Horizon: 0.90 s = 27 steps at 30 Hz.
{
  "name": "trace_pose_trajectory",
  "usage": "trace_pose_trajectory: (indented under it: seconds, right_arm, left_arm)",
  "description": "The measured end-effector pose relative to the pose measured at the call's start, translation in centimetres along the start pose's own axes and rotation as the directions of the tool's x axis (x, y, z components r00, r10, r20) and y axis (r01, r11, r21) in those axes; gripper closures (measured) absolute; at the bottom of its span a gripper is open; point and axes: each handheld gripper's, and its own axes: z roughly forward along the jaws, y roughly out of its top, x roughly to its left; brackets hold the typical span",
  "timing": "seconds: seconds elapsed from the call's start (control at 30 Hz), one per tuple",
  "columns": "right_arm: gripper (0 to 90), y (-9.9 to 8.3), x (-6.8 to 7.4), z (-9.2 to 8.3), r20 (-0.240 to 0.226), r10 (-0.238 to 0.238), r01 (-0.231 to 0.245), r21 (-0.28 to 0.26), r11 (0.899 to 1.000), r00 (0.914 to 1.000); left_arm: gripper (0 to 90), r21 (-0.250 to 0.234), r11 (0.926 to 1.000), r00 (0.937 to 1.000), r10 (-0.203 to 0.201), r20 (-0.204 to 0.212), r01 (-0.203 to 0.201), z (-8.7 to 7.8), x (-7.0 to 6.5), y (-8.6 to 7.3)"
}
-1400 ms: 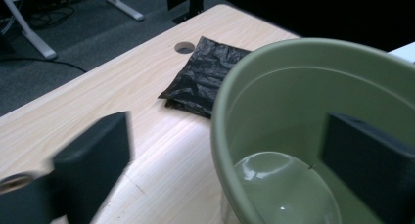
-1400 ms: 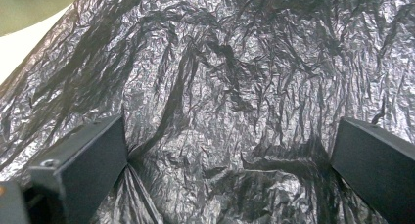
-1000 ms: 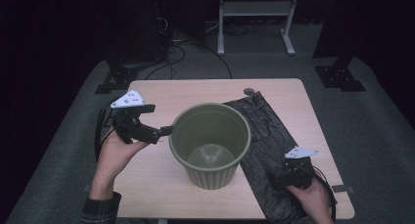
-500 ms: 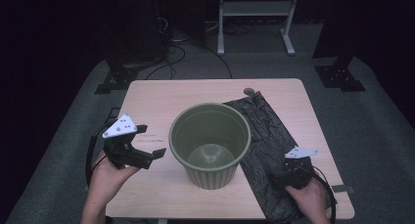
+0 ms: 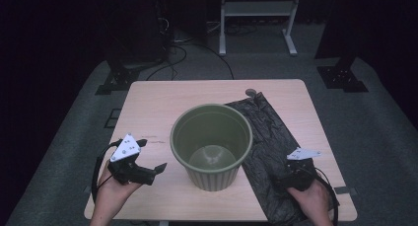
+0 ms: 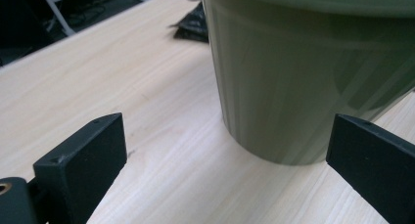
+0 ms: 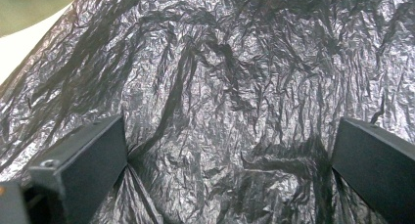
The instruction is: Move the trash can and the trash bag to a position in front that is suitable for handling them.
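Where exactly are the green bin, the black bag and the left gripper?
green bin [image 5: 211, 118]: high view, far inner wall.
black bag [image 5: 261, 122]: high view, crinkled sheet beside the bin.
left gripper [image 5: 154, 172]: high view, between its open jaws.

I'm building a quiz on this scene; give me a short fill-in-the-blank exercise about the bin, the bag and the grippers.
1. The green bin stands upright and holds ____ inside.
2. The black plastic bag lies flat on the table, on the bin's ____ side in the high view.
3. The right gripper hovers, jaws ____, over the bag.
4. The left gripper points at the bin's ____.

Missing words: nothing; right; open; base
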Motion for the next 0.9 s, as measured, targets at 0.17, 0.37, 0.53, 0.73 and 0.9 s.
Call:
trace_pose_trajectory:
  seconds: [0.17,0.37,0.53,0.73,0.9]
  right_arm:
    - [0.0,0.0,0.0,0.0,0.000,0.000,0.000,0.000,1.000,1.0000]
    - [0.0,0.0,0.0,0.0,0.000,0.000,0.000,0.000,1.000,1.0000]
    - [0.0,0.0,0.0,0.0,0.000,0.001,-0.001,0.000,1.000,1.0000]
    - [0.0,0.0,0.0,0.0,0.000,0.001,-0.001,0.000,1.000,1.0000]
    - [0.0,0.0,0.0,0.0,-0.001,0.000,0.000,0.000,1.000,1.0000]
  left_arm:
    - [0.2,0.010,0.9998,0.9999,-0.015,-0.001,0.015,1.2,-0.2,-1.5]
    - [0.2,0.042,0.9989,0.9998,-0.020,-0.001,0.020,3.0,-0.3,-3.2]
    - [0.2,0.065,0.9975,0.9995,-0.030,0.011,0.030,4.8,-0.3,-4.5]
    - [0.2,0.089,0.9956,0.9993,-0.033,0.018,0.031,6.2,-0.2,-5.6]
    - [0.2,0.114,0.9930,0.9988,-0.036,0.032,0.032,7.4,-0.5,-6.4]
